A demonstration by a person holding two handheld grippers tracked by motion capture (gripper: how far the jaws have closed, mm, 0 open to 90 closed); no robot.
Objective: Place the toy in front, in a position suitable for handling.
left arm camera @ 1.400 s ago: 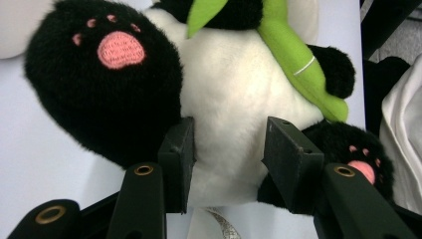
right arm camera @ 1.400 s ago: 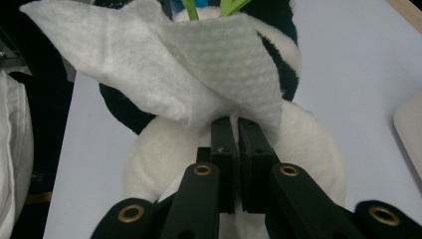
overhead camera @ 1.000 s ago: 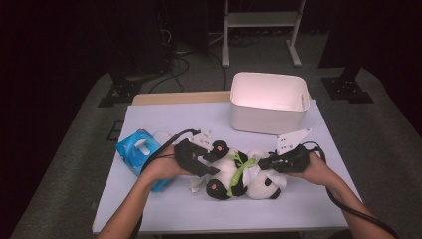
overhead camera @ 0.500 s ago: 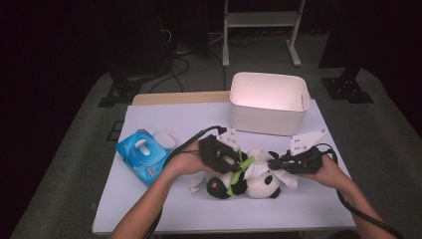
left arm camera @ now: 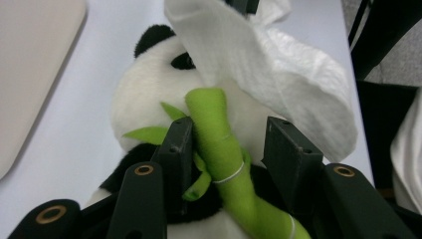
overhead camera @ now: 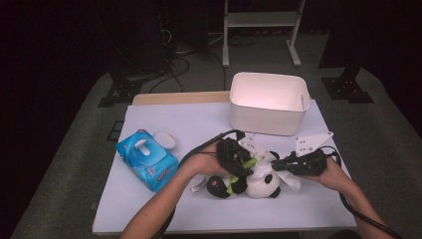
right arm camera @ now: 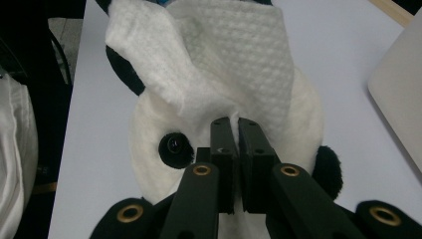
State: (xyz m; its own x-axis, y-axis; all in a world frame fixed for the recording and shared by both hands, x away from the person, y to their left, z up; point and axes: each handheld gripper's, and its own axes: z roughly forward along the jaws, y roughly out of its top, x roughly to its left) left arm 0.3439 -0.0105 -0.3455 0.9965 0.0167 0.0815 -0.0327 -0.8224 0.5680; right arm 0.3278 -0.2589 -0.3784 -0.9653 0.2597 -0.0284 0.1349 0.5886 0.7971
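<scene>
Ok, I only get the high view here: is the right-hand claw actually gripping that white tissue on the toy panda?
Observer: Yes. Its own view shows the right claw shut on the white wipe, which drapes over the panda.
Operator: And the left one?
Observer: The left claw is open, with a jaw on either side of the toy's green bamboo stalk. One jaw touches it and the other stands apart.
</scene>
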